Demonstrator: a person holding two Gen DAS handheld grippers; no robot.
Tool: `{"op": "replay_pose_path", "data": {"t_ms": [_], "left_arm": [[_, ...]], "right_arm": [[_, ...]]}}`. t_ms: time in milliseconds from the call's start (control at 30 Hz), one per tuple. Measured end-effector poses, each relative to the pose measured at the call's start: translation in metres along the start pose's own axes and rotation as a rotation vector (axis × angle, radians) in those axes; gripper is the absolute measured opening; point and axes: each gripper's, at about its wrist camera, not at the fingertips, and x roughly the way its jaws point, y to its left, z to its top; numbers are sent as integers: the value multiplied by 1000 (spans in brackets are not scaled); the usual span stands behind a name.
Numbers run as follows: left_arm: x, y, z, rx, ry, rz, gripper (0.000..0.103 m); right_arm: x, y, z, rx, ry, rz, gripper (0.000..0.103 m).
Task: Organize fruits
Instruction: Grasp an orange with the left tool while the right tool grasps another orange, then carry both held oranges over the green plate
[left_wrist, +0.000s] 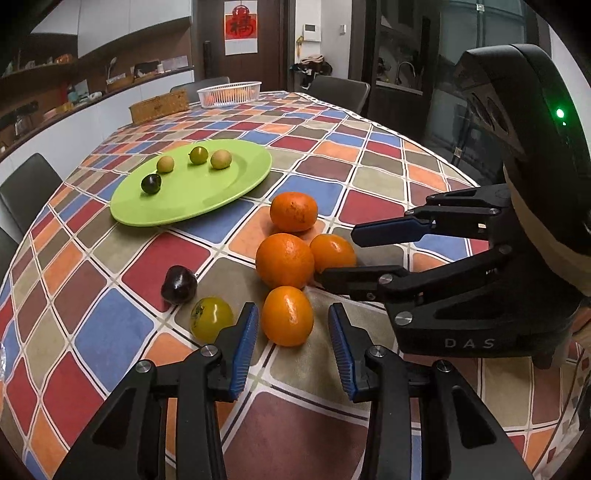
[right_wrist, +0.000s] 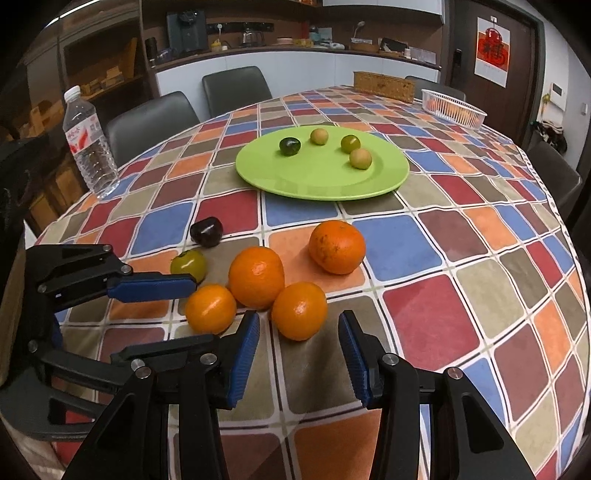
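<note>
Several oranges lie clustered on the checked tablecloth. My left gripper (left_wrist: 292, 341) is open with its tips on either side of the nearest orange (left_wrist: 287, 315), not closed on it. My right gripper (right_wrist: 298, 352) is open just in front of another orange (right_wrist: 299, 310); it also shows in the left wrist view (left_wrist: 338, 254), beside that orange (left_wrist: 332, 253). A green plum (left_wrist: 210, 319) and a dark plum (left_wrist: 178, 284) lie left of the oranges. A green plate (left_wrist: 192, 201) beyond holds several small plums (right_wrist: 360, 158).
A white basket (left_wrist: 229, 92) with orange fruit and a wicker box (left_wrist: 159, 107) stand at the table's far end. A water bottle (right_wrist: 88, 142) stands near the left edge in the right wrist view. Dark chairs surround the table.
</note>
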Motion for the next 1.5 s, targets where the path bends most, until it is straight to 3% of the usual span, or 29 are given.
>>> {"op": "replay_pose_path", "data": {"t_ms": [200, 433, 800, 1500], "left_arm": [[5, 4, 2, -14, 11, -5, 30], [6, 7, 2, -28, 16, -17, 30], [-8, 6, 3, -36, -13, -13, 29], [-68, 8, 15, -52, -156, 27, 29]], "right_arm": [[7, -2, 3, 3, 6, 3, 43], [14, -3, 3, 10, 23, 13, 34], [1, -2, -3, 44, 0, 3, 34], [-48, 14, 10, 91, -115, -18, 33]]}}
